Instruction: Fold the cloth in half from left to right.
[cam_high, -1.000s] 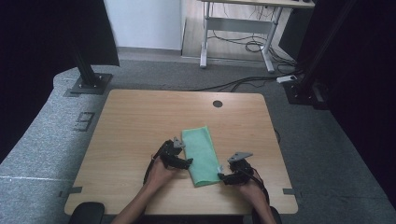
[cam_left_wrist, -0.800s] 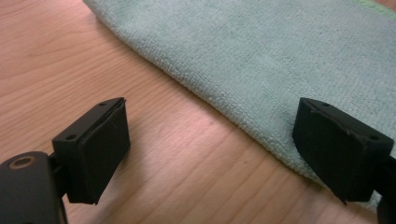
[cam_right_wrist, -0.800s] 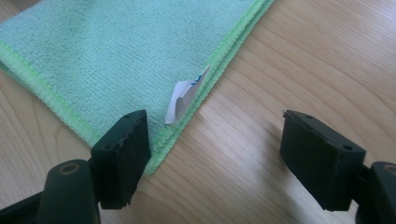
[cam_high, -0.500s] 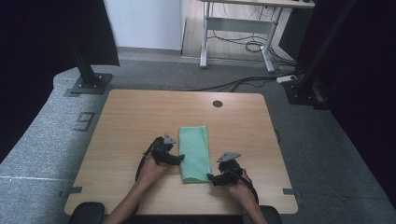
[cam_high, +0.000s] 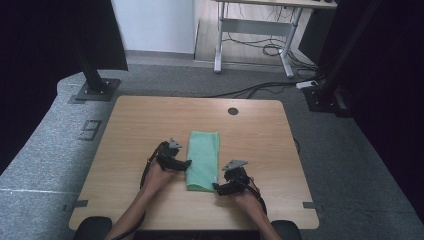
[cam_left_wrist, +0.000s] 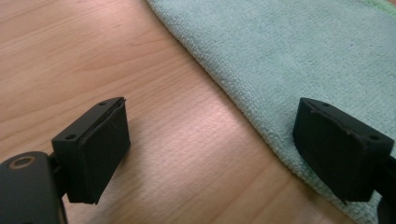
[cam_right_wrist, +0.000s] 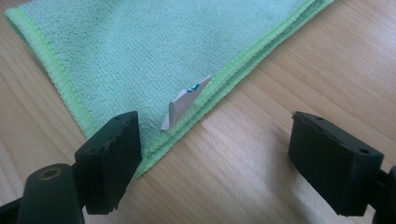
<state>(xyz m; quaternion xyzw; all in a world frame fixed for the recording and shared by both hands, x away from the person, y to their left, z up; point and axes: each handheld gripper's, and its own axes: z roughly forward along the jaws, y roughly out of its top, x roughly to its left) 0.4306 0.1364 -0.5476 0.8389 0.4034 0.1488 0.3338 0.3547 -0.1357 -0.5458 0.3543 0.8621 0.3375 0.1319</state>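
step: folding green microfibre cloth, table centre | left gripper at its 9 o'clock, jaws apart, empty | right gripper at 5 o'clock corner, jaws just widened, empty | we should pinch both hem layers beside the label

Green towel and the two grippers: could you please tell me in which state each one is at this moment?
green towel: folded into a long strip, lying flat on the table, held by nothing.
white tag: sticking up from the towel's hemmed edge.
left gripper: open, empty, at the towel's left edge.
right gripper: jaws have just been opening, empty, at the towel's near right corner.
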